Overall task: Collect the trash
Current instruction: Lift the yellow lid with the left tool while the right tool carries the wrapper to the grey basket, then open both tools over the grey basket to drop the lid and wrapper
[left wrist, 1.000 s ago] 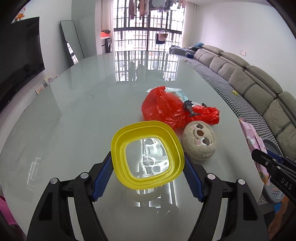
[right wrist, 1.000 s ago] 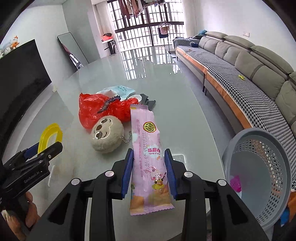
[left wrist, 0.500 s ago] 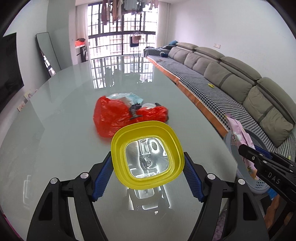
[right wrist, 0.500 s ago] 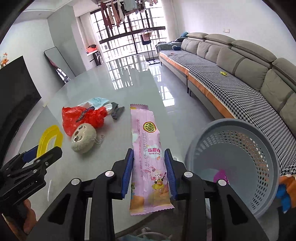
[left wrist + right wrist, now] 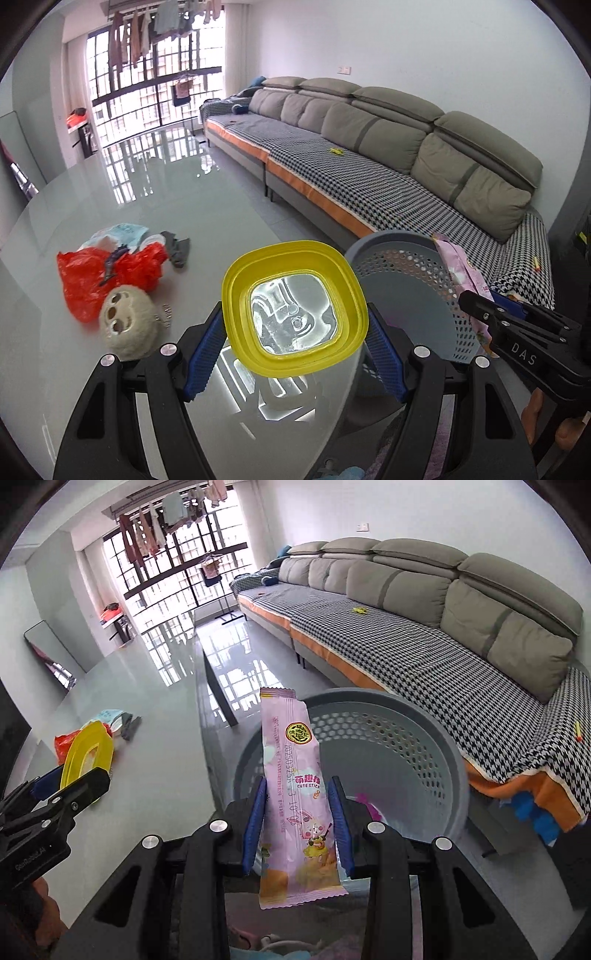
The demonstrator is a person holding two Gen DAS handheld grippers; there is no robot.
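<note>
My left gripper (image 5: 293,334) is shut on a yellow square container lid (image 5: 294,307) with a clear middle, held above the glass table's right edge. My right gripper (image 5: 298,812) is shut on a long pink snack wrapper (image 5: 295,782), held over the grey perforated basket (image 5: 417,753). In the left wrist view the same basket (image 5: 413,291) stands just right of the lid, with the wrapper (image 5: 463,273) and the right gripper at its far side. A small pink scrap (image 5: 364,802) lies inside the basket.
On the table (image 5: 155,206) lie a red plastic bag (image 5: 88,277), a pale blue packet (image 5: 123,234), a grey cloth (image 5: 177,251) and a round plush toy (image 5: 127,326). A long grey sofa (image 5: 388,155) runs along the right wall beyond the basket.
Both grippers have swung right, away from the table's middle toward the basket. The basket now fills the right wrist view, and the bag and plush have slid to the left.
</note>
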